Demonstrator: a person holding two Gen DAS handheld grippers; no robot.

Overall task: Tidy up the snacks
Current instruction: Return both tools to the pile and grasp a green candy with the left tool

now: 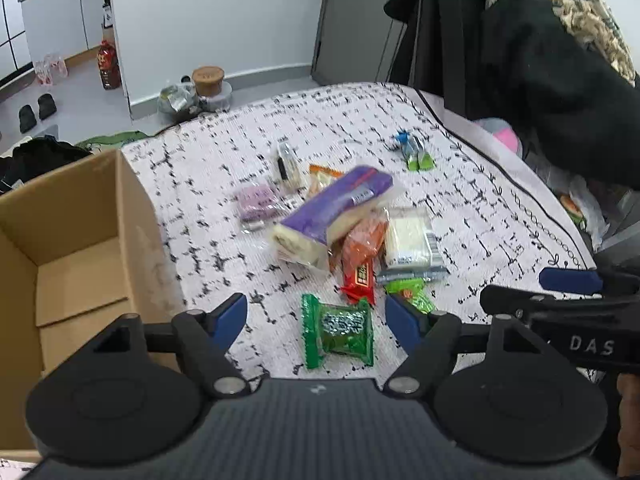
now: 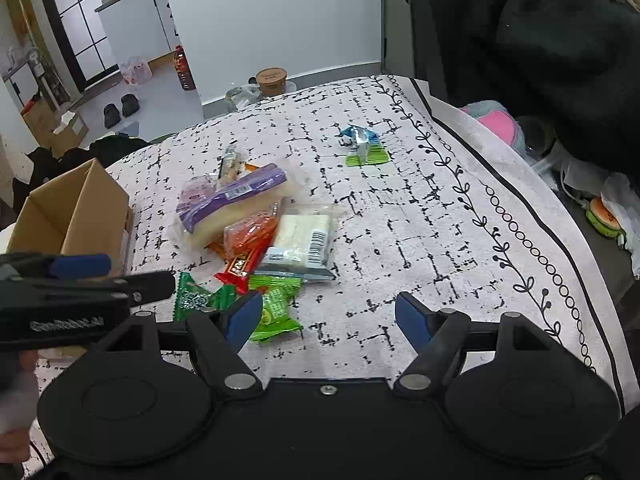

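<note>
Snacks piled on a patterned table beside a cardboard box.
Left tongs gape around a green packet, untouched; right tongs gape empty, its body lettered "DAS"; packet print is unreadable.

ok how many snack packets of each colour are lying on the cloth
green packets: 2
purple packets: 2
red-orange packets: 2
white packets: 2
blue-green packet: 1
total: 9, as far as the pile shows
</note>
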